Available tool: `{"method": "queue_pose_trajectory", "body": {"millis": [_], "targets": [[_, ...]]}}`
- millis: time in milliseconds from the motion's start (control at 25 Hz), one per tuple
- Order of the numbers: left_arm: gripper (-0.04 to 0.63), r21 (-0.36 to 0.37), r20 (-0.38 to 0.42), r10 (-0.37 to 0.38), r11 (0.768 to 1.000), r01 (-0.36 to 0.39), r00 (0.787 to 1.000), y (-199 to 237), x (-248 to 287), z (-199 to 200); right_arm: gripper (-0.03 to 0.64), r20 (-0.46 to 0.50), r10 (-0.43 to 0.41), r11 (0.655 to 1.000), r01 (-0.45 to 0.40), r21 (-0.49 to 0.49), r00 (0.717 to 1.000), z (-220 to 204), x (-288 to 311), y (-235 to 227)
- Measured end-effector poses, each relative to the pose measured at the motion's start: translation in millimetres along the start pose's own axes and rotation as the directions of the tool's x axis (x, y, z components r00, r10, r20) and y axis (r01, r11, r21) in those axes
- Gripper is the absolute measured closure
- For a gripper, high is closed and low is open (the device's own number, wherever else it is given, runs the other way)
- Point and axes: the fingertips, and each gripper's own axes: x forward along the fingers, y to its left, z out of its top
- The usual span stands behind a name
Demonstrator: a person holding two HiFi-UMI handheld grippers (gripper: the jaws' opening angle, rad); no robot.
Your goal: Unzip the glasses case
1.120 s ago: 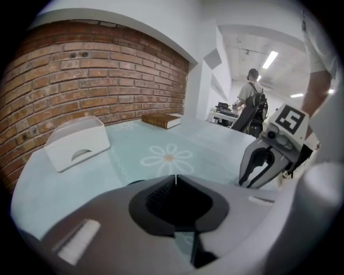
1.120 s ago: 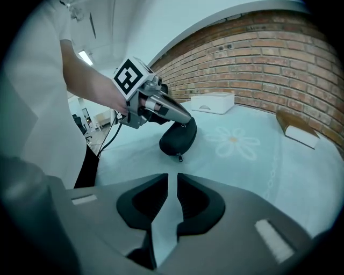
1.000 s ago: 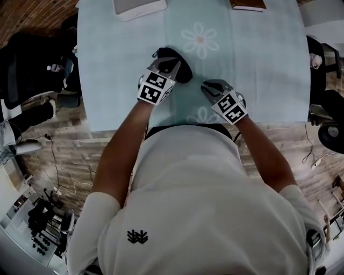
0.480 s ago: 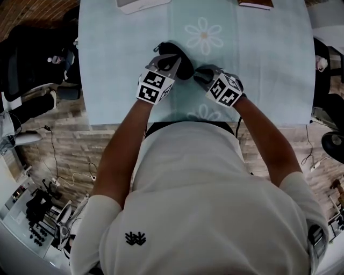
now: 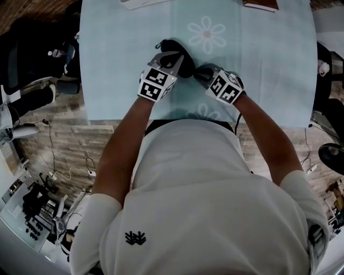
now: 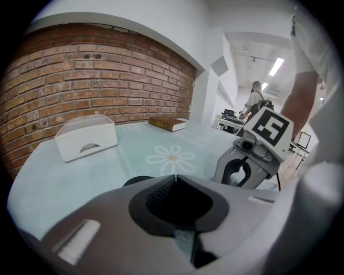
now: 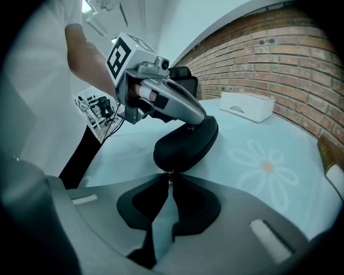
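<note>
A black glasses case lies on the pale blue tablecloth, near the table's front edge. My left gripper rests on top of the case with its jaws shut and nothing between them; the right gripper view shows one of its fingers lying along the case's lid. My right gripper is at the case's near end, shut on a small zipper pull pinched at its tips. In the left gripper view only a dark sliver of the case shows behind the jaws.
A white box and a brown book lie at the table's far edge. Printed daisies mark the cloth. The front edge is just under my wrists. Office chairs stand left of the table.
My right gripper has moved left and away from me to the case's near end and now pinches the zipper pull. The left gripper has stayed on the case.
</note>
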Motion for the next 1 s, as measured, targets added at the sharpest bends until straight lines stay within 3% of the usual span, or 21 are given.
{"method": "queue_pose_trajectory", "body": {"millis": [560,1000], "targets": [[0.538,-0.009,0.003,-0.002,1.000,0.002,1.000,1.2,1.9,1.4,0.615,0.023,-0.080,0.994,0.078,0.071,0.997,-2.2,-6.3,-2.1],[0.543,-0.012,0.006,-0.014,1.000,0.014,1.000,2.6,1.5,1.7,0.617,-0.012,-0.103,0.995,0.104,0.011,0.995,-1.1,-9.7,-14.1]]}}
